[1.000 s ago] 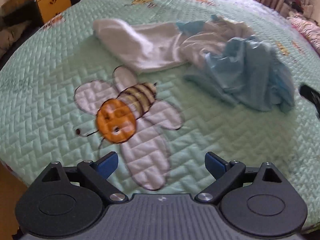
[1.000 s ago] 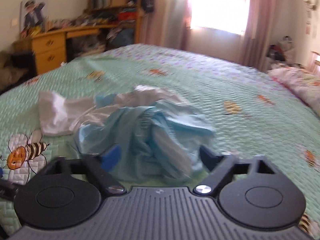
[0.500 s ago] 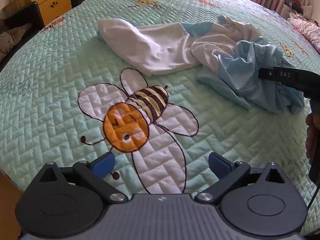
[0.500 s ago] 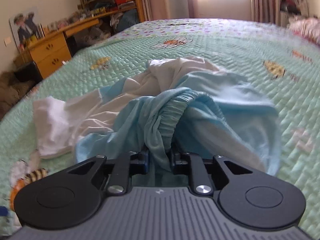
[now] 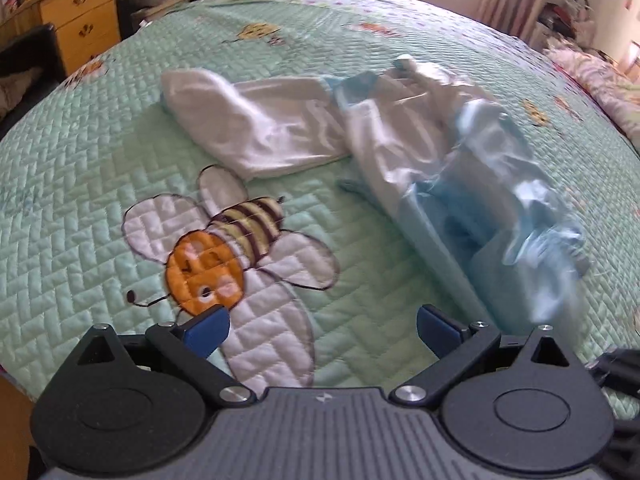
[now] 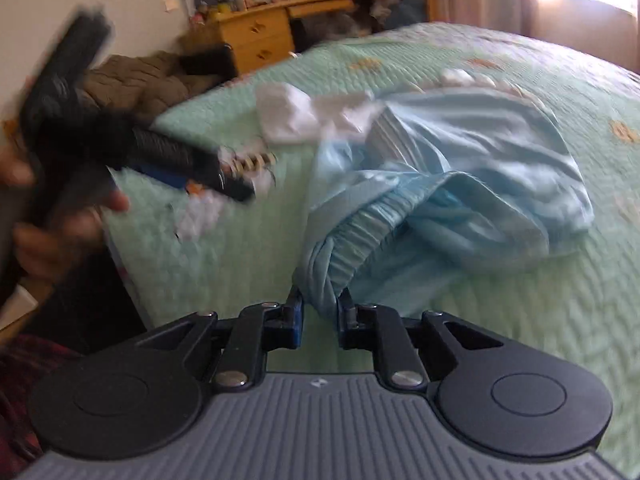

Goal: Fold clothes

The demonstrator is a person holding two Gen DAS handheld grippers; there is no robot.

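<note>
Bedroom w/ a big bed (image 5: 100, 184) under a mint quilted cover, small bug prints dotted across it. Wooden drawers (image 5: 78, 24) stand past the far left edge; pink curtains (image 5: 504, 0) hang by a bright window at top right. Right-wrist view also shows a cluttered desk (image 6: 296, 4) along the wall, a brown jacket (image 6: 140, 80) heaped beside the bed.

Clothes (image 5: 400, 136) lie in a loose pile mid-bed, toward the right side: white part (image 5: 256, 128) stretches left, light blue part (image 5: 500, 184) bunches right, edges blurred there. Just in front of the white part, a large stitched bee (image 5: 228, 252) w/ orange face, striped body, white wings.

Right gripper (image 6: 320, 312): jaws pulled nearly together, clamped on a twisted bunch of the blue cloth (image 6: 448, 184) next to its gathered elastic band (image 6: 360, 220). Cloth runs from the pads up and away over the cover. Jaws were closing within the last sec and fabric is pinched between them.

Left gripper (image 5: 320, 328): jaws wide apart, nothing between them, hanging above the bee's lower wing, well short of the pile. From the right wrist it shows blurred at left, held in a hand (image 6: 60, 224).

Blue pads (image 5: 208, 330) on both tools.
</note>
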